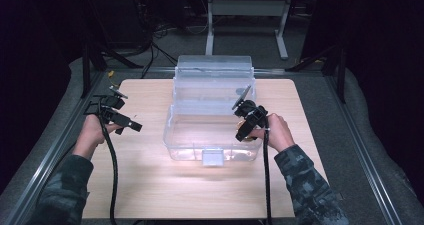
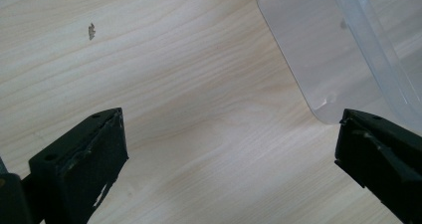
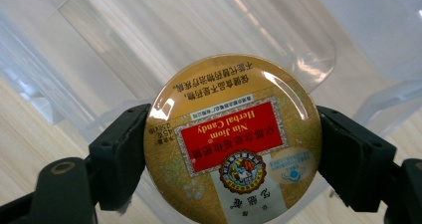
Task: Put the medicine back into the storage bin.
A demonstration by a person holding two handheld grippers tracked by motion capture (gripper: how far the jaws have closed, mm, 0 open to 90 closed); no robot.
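Note:
A round gold candy tin (image 3: 233, 139) with a red label sits between the jaws of my right gripper (image 3: 231, 154), which is shut on its rim. That right gripper (image 1: 245, 127) hangs over the right part of a clear plastic bin (image 1: 172, 135) whose lid stands up at the back, and the tin (image 1: 243, 124) peeks out gold under it. My left gripper (image 1: 131, 126) hovers above the table left of the bin; its jaws are open over bare wood (image 2: 199, 109) with nothing between them, and the bin's corner (image 2: 318, 69) lies just beyond.
The wooden table (image 1: 150, 185) has free room in front of and left of the bin. A small latch tab (image 1: 212, 157) sticks out of the bin's front wall. Dark floor, cables and a metal stand (image 1: 247, 10) lie beyond the table.

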